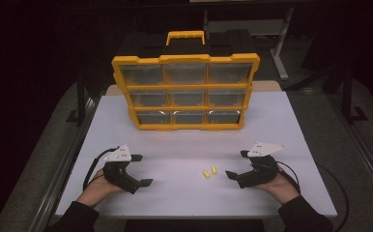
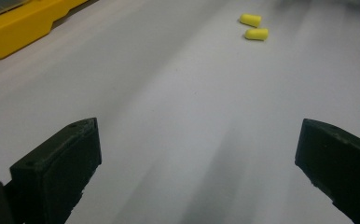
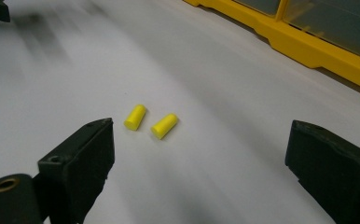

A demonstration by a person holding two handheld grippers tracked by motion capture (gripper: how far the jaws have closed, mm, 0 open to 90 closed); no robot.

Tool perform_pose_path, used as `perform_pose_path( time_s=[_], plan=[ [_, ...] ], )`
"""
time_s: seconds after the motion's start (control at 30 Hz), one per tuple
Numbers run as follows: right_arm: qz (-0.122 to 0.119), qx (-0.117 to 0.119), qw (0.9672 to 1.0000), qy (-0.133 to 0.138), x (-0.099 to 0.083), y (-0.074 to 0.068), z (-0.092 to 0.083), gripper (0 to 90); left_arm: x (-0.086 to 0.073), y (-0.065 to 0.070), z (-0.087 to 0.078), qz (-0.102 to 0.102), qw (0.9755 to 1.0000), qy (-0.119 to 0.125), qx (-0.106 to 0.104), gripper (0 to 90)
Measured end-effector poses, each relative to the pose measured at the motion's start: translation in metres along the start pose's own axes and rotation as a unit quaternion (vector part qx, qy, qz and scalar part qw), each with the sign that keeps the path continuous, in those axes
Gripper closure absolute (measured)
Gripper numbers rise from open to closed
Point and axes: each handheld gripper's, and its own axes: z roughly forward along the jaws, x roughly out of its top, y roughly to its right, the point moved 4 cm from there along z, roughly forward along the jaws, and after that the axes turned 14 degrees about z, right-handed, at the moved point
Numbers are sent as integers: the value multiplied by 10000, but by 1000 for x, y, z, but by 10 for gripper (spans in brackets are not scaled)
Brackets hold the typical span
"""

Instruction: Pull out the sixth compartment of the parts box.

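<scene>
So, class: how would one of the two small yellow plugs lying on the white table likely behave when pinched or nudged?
Each yellow plug is a short cylinder with a rounded end, lying on its side, so a nudge would probably roll it across the smooth table. It looks like foam, so likely very light and squashy under the jaws. Being small, it may slip out of the wide-open right hand-held gripper.

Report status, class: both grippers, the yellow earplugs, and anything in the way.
Left gripper open, empty. Right gripper open, nearest the two earplugs, which lie apart on the table. Nothing between them; drawer box stands behind.
</scene>
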Motion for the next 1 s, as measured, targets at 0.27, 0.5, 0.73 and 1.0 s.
perform_pose_path(
  time_s=[0.27, 0.5, 0.73, 1.0],
  plan=[
    [-12, -16, 10000, 21, 4, 0, 3, 76, -1, 1, 1, -30, 10000, -9, -52, 0],
    [-25, 2, 10000, 37, 7, 0, 5, 76, -1, 1, 0, -37, 10000, 1, -39, 0],
    [-34, 21, 10000, 75, 11, 0, 6, 76, -1, 1, 0, -1, 10000, -3, -34, 0],
    [-29, 34, 9999, 128, 15, -1, 8, 77, -1, 1, 0, -25, 10000, 0, -24, 0]
  ],
)
